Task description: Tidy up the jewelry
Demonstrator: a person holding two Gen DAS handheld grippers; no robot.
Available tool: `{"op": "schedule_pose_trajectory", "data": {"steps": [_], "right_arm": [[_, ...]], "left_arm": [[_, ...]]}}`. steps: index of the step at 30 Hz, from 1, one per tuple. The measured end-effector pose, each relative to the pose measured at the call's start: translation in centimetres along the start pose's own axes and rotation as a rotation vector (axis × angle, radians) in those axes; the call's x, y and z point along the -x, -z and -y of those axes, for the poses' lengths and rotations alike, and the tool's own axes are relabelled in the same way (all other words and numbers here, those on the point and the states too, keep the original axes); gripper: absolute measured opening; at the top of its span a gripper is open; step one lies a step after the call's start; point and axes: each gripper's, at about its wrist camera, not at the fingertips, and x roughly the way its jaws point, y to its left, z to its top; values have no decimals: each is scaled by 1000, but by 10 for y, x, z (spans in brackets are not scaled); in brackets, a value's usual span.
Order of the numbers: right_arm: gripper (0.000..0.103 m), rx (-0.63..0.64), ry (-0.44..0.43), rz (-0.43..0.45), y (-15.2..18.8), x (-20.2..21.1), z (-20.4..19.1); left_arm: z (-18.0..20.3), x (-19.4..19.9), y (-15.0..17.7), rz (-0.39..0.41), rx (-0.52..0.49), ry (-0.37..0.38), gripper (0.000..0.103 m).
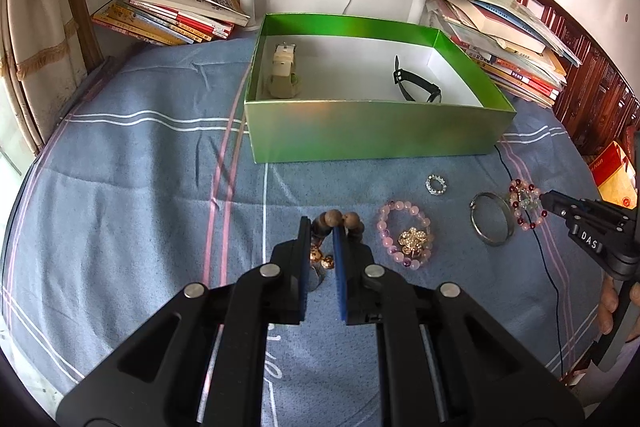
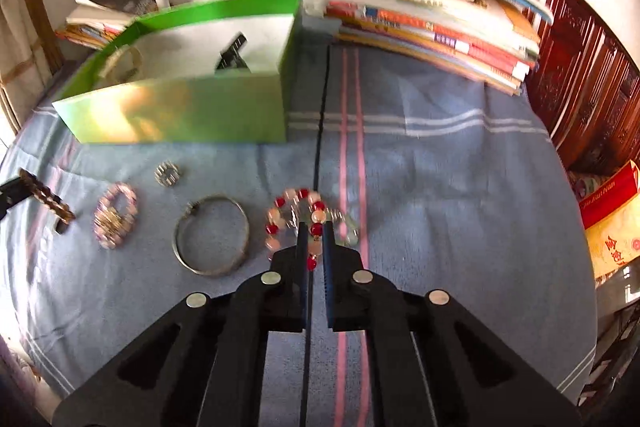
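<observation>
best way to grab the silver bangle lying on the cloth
Grip the silver bangle by its thin rim from straight above, one finger inside the ring and one outside. It lies flat on the blue cloth, so a sideways approach finds no edge. The near arc looks clearest, away from the red and pink bead bracelet.

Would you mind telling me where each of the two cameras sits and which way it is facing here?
Left wrist view: sits on the left gripper, looking along its fingers, shut on a brown bead bracelet, toward the green box; the right gripper and some of the person's fingers show at the right edge.
Right wrist view: sits on the right gripper, shut on a red and pink bead bracelet; the left gripper enters at far left.
Shared: box, silver bangle, blue cloth.
</observation>
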Motion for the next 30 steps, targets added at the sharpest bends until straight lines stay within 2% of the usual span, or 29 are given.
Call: {"op": "schedule_pose_trajectory", "data": {"steps": [9,14,17,19,24,27,30], "right_arm": [[5,59,-91,229,-47,69,-25],[5,109,-72,297,-67,90,-38],[8,107,-39,238,-64,73,-33],[16,105,-29,130,-51,45,-27],[16,80,9,-112,-8,-18,-13],[16,69,3,-164,6,-32,-10],[15,72,6,-150,7,-32,-11]], "left_arm": [[2,23,-22,62,-23,6,11],[2,34,-39,97,-34,-10,11],[2,34,-37,94,-35,3,11],[2,28,-32,76,-31,13,11],[3,15,-17,32,-20,43,11],[5,12,-14,23,-21,46,11],[5,11,-12,19,-21,41,11]]}}
